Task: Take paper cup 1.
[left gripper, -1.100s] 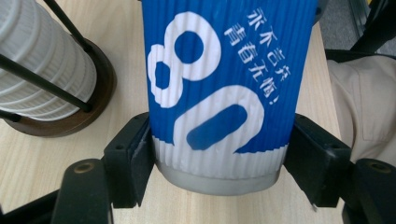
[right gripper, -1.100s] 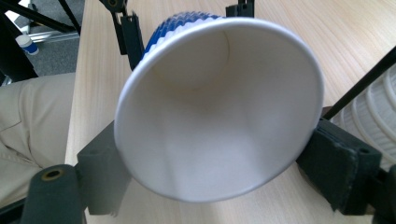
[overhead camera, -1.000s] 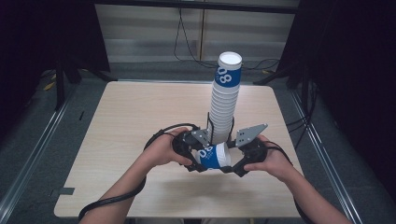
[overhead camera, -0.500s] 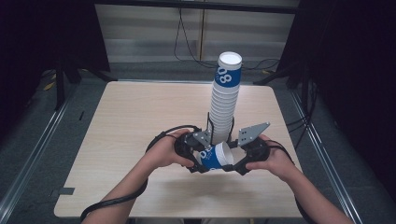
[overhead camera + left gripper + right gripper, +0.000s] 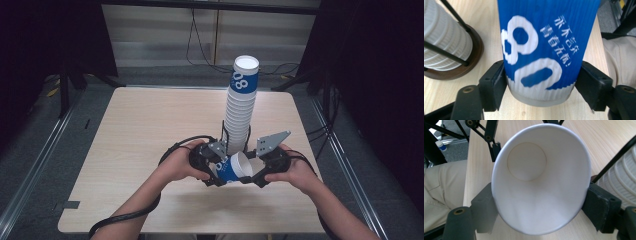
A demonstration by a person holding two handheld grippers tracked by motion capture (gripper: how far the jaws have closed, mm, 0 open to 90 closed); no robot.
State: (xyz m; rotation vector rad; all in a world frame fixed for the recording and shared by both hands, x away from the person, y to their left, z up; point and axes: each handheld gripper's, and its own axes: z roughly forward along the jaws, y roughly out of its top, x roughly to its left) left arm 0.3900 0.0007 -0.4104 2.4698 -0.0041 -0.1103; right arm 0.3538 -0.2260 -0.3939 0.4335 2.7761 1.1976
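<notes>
While held at both ends: one blue cup, lying on its side just above the table, near the middle of the front edge.

Long axis roughly level, running left to right between the hands; base toward the left gripper, open mouth toward the right gripper. Left jaws clamped on the ribbed wall just above the base, one either side, seen close in the left gripper view on the cup. Right jaws pressed against the rim at opposite sides, mouth slightly ovalled, in the right gripper view on the cup. Both hands equally near. Stack of like cups upright in a wire holder on a brown base, just behind the grippers toward the far edge, in the way of any forward swing. Rest of table bare.
</notes>
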